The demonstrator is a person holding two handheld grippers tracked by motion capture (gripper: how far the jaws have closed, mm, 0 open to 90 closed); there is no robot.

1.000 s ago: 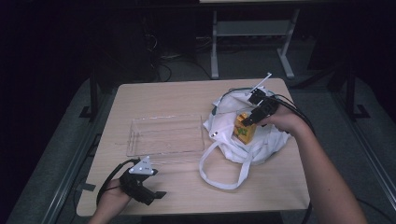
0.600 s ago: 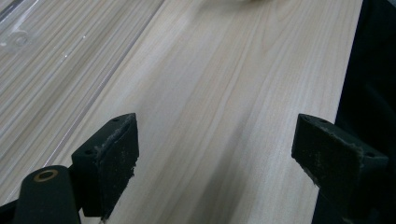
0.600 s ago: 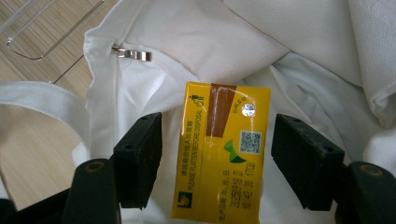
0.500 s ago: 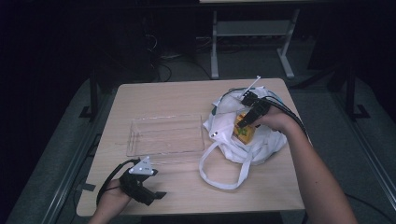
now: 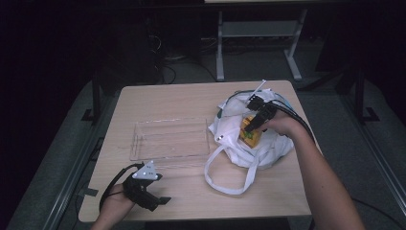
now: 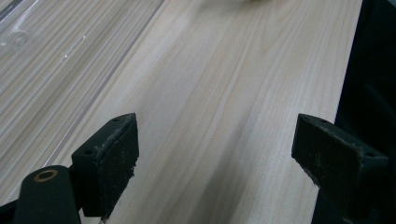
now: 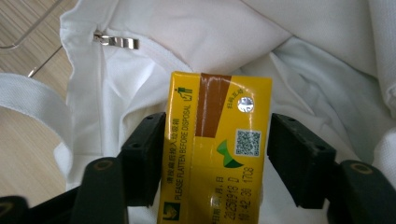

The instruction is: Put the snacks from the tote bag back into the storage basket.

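The bench (image 5: 191, 100) is carrying a clear tray (image 5: 170, 139) and, beside it, a white bag (image 5: 239, 143). A yellow carton (image 7: 215, 149) is being gripped inside the mouth of the bag by the right gripper (image 7: 215, 158), whose jaws have just been closing onto its sides. The lifting-out step appears to be in hand; next, a straight pull clear of the fabric is probably being called for. The left gripper (image 6: 215, 158) is being rested with jaws wide and empty.
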